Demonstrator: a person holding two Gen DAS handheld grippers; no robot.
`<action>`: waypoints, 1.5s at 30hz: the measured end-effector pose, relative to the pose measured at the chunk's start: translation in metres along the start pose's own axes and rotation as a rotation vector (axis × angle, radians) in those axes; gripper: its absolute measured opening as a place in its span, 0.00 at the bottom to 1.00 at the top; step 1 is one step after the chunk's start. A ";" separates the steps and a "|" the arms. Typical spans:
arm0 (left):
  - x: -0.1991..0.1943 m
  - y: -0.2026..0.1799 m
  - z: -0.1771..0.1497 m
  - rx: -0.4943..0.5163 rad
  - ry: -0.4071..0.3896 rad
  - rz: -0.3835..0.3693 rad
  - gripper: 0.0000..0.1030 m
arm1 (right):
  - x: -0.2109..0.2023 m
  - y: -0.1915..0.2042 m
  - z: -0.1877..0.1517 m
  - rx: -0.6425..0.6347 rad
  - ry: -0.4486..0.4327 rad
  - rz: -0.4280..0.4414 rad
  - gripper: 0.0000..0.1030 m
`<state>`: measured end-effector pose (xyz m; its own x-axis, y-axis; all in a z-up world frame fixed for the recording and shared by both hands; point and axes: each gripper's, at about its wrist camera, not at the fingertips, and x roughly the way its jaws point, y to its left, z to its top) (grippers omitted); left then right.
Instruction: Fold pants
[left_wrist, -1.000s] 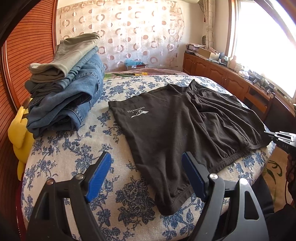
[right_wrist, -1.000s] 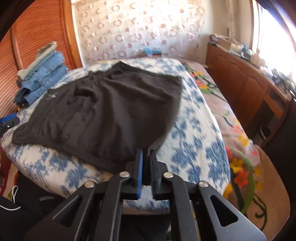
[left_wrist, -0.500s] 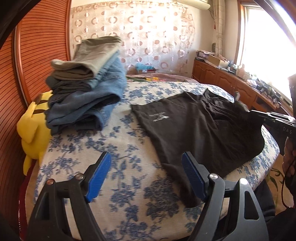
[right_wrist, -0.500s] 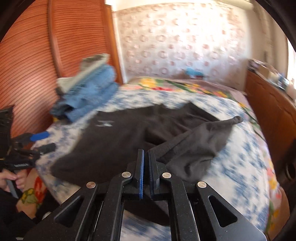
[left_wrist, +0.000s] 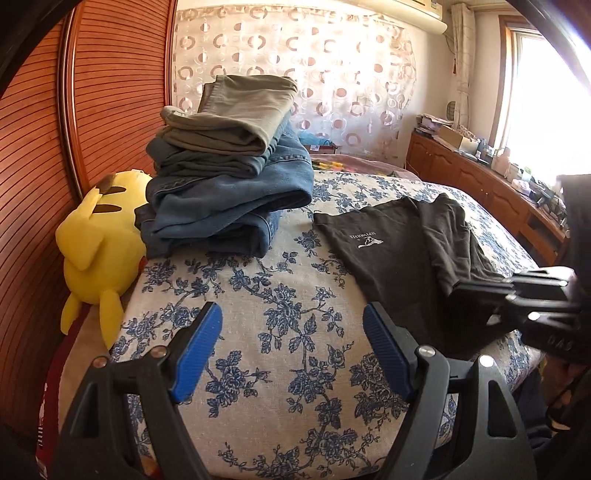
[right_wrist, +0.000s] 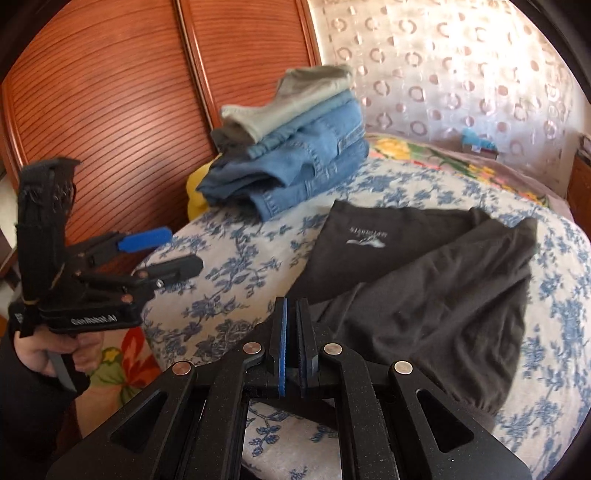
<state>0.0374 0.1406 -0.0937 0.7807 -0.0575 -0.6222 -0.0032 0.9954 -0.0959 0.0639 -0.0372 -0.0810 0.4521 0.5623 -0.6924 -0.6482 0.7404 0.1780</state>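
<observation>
Your right gripper (right_wrist: 291, 339) is pinched nearly shut on an edge of the black shorts (right_wrist: 424, 295), which lie on the bed (left_wrist: 280, 295) with one half drawn across the other, the pale printed logo (right_wrist: 364, 240) still uncovered. Your left gripper (left_wrist: 291, 354) stands wide with nothing between its blue pads (left_wrist: 197, 354), poised over bare floral bedspread beside the shorts.

The risk, as I judge it, is the fabric itself: thin, limp jersey that drapes and wrinkles, so a loose bite could let the edge slip out mid-fold and leave the top layer bunched. Dragging the edge too far could also pull the lower layer askew, since nothing pins it. The near edge of the shorts hangs close to the rounded side of the bed (a tug toward you could slide them off).

The stack of folded jeans (left_wrist: 221, 199), stiff denim under an olive pair, sits well apart, beside a plush yellow toy (left_wrist: 96, 254).
</observation>
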 end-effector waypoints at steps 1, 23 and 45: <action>0.000 -0.001 0.000 0.002 0.000 0.000 0.77 | 0.003 -0.001 -0.002 0.007 0.010 0.005 0.04; 0.049 -0.044 0.029 0.107 0.038 -0.105 0.77 | -0.037 -0.104 -0.025 0.058 -0.007 -0.260 0.32; 0.148 -0.063 0.080 0.197 0.170 -0.048 0.43 | -0.020 -0.127 -0.032 0.092 0.015 -0.268 0.33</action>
<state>0.2033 0.0758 -0.1177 0.6609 -0.1001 -0.7437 0.1660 0.9860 0.0148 0.1176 -0.1547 -0.1123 0.5901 0.3367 -0.7338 -0.4478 0.8927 0.0496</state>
